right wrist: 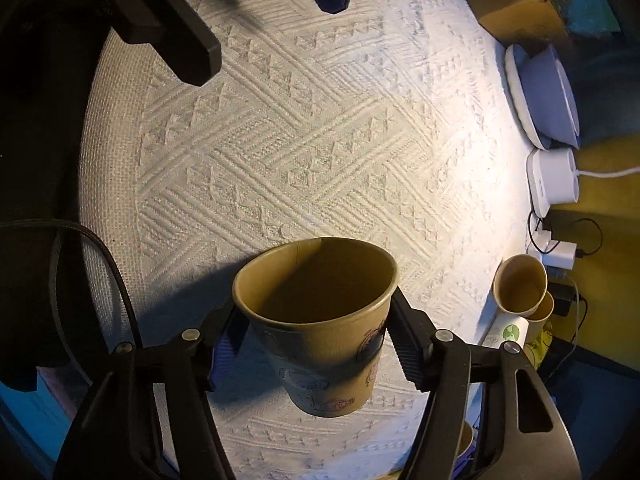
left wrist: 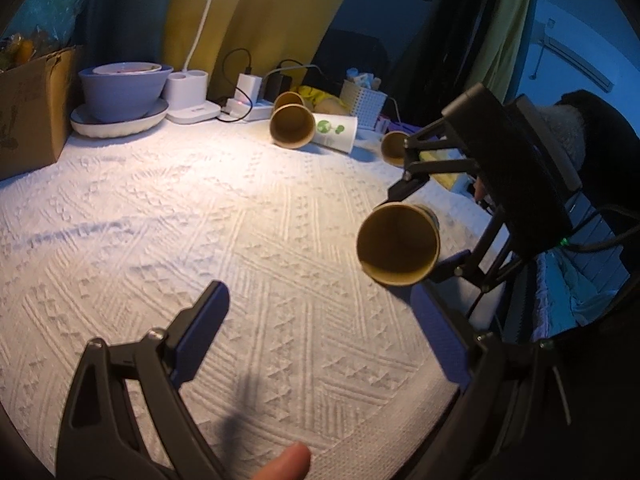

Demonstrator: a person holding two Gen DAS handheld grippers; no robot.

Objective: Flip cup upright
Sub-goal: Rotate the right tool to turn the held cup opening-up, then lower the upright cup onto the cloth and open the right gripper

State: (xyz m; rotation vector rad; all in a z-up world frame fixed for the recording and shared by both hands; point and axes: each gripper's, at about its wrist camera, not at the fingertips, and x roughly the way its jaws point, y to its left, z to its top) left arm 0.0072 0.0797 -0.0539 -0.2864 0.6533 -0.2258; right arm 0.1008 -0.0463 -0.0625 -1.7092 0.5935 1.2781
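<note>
One brown paper cup (right wrist: 320, 320) is sitting squeezed in my right gripper (right wrist: 316, 344) above the counter (right wrist: 280, 140); my left gripper (left wrist: 320, 320) is hanging wide. Squeezing harder risks crumpling it.

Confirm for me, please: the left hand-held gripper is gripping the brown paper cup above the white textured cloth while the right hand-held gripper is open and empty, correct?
Not quite: the sides are swapped. The right hand-held gripper is shut on the brown paper cup above the white textured cloth, as the right wrist view shows. The left hand-held gripper is the open, empty one, per the left wrist view.
</note>
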